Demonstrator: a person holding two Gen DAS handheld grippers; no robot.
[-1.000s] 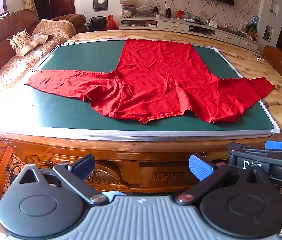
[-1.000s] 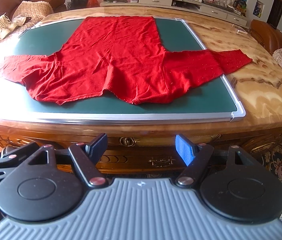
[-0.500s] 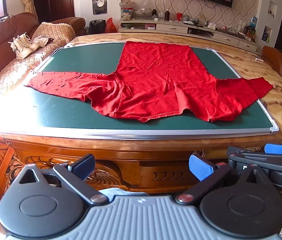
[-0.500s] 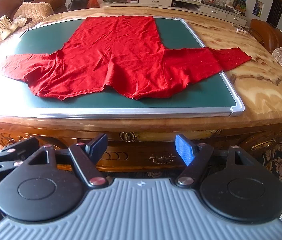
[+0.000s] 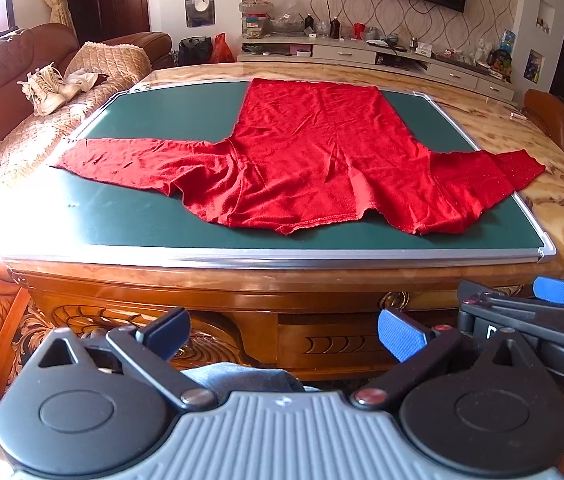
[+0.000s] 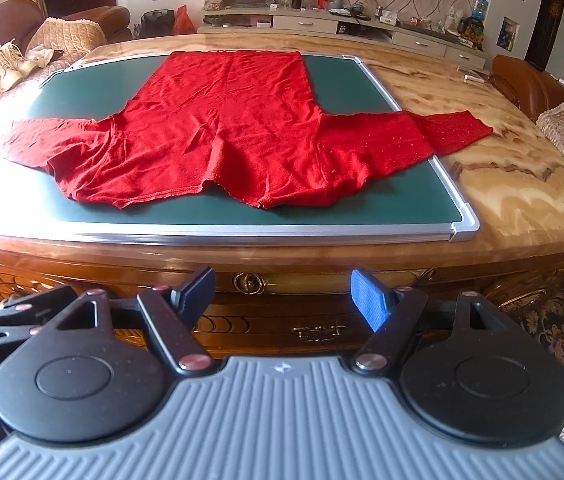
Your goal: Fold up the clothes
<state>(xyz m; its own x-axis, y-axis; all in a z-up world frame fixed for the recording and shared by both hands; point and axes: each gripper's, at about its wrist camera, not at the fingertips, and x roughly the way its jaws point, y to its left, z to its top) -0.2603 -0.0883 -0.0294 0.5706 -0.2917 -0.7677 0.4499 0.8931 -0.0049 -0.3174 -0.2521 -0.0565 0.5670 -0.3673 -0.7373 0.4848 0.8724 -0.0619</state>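
Observation:
A red long-sleeved top (image 5: 314,160) (image 6: 225,132) lies spread flat on a green board (image 5: 121,216) (image 6: 81,92), sleeves stretched out left and right, the right cuff hanging past the board onto the table. My left gripper (image 5: 284,332) is open with nothing between its blue pads, held low in front of the table's near edge. My right gripper (image 6: 282,294) is open too, empty, also short of the table edge. The right gripper's fingers (image 5: 554,292) show at the right of the left wrist view.
The board rests on a large glossy wooden table (image 6: 522,184) with a carved front and a drawer (image 6: 249,282). A brown sofa with shoes (image 5: 45,92) stands at the left, leather chairs (image 6: 530,80) at the right, and a cluttered TV cabinet (image 5: 362,52) behind.
Both views have tilted up slightly, so the table and the top sit a little lower in frame. Neither gripper's opening has changed and the top lies as before.

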